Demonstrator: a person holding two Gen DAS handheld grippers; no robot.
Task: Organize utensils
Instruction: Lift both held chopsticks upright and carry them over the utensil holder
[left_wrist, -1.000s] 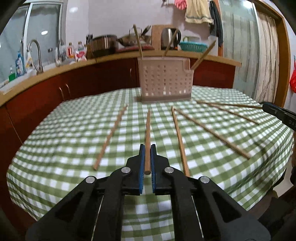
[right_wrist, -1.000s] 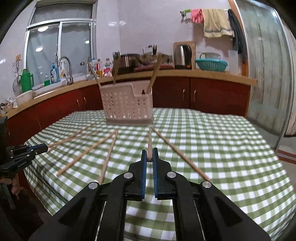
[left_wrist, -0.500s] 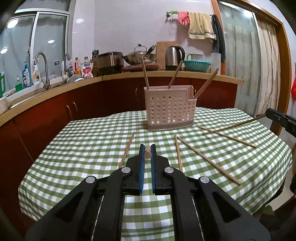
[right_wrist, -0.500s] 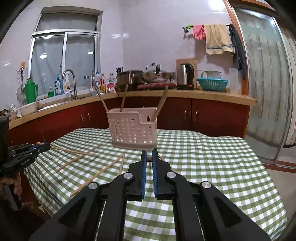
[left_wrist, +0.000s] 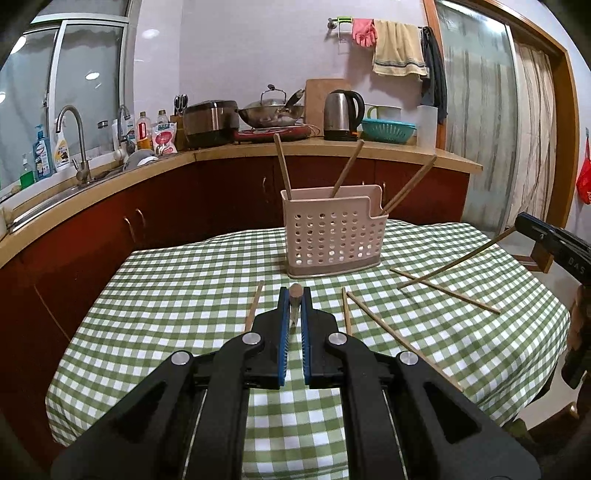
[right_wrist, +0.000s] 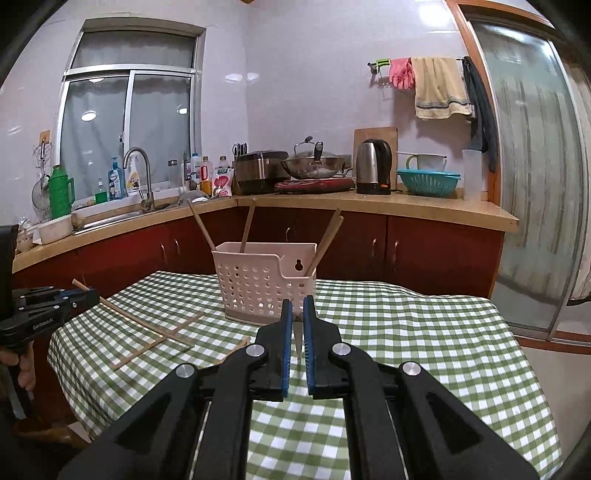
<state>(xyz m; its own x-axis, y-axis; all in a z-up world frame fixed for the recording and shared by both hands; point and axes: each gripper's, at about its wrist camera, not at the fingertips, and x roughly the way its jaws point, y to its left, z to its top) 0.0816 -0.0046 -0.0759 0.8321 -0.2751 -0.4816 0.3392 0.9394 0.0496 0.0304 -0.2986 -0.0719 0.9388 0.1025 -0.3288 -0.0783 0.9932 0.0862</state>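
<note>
Both chopsticks lifted clear of the worktop, ready for carrying to the holder.

A second ago each chopstick lay on the checked worktop (left_wrist: 177, 295); now the left gripper (left_wrist: 294, 306) is clenched on one chopstick (left_wrist: 295, 291), seen end-on, and the right gripper (right_wrist: 297, 314) is clenched on another chopstick (right_wrist: 297, 341), both raised. The perforated utensil holder (left_wrist: 332, 236), at the far middle of the worktop, already has three sticks; insertion probably follows. The left view shows four loose chopsticks (left_wrist: 445, 293) ahead and towards the right edge, and the right gripper's stick from the side; the right view shows the left gripper (right_wrist: 83, 295) at the left edge.
</note>
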